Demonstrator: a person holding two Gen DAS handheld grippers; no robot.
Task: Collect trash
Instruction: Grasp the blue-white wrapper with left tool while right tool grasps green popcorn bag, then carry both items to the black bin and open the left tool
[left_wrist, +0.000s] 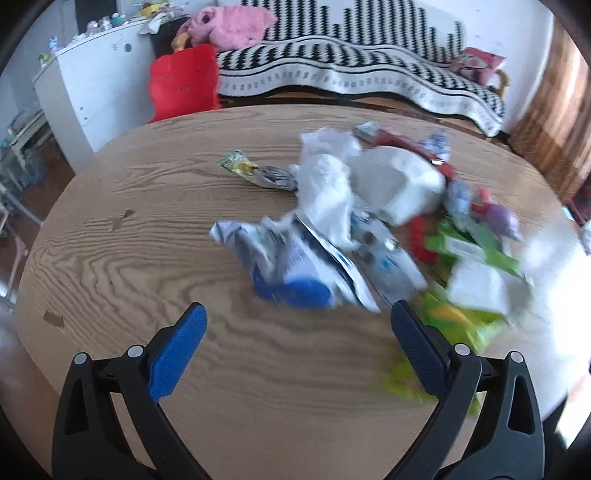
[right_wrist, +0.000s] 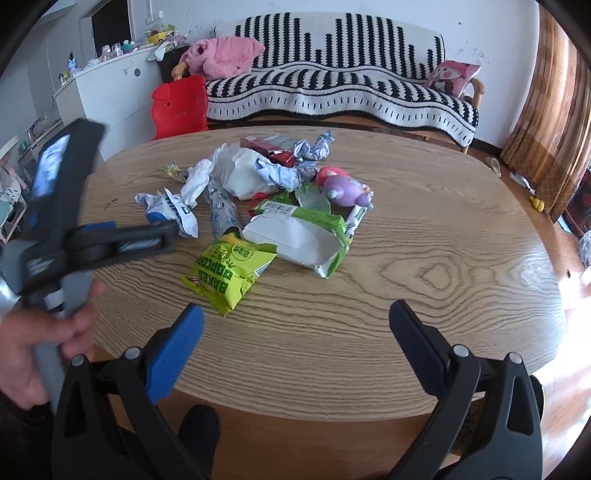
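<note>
Wood grain, crinkled wrappers and matt black plastic

We see a table (right_wrist: 424, 258) of pale wood with bold grain and a soft sheen, a glossy green popcorn bag (right_wrist: 229, 273), a torn paper-lined green carton (right_wrist: 299, 236), crumpled white tissue (left_wrist: 328, 195), a crinkled blue-and-white foil wrapper (left_wrist: 291, 273), a smooth purple plastic toy (right_wrist: 345, 190), and our right gripper (right_wrist: 295, 328) in matt black plastic with rough blue pads.
</note>
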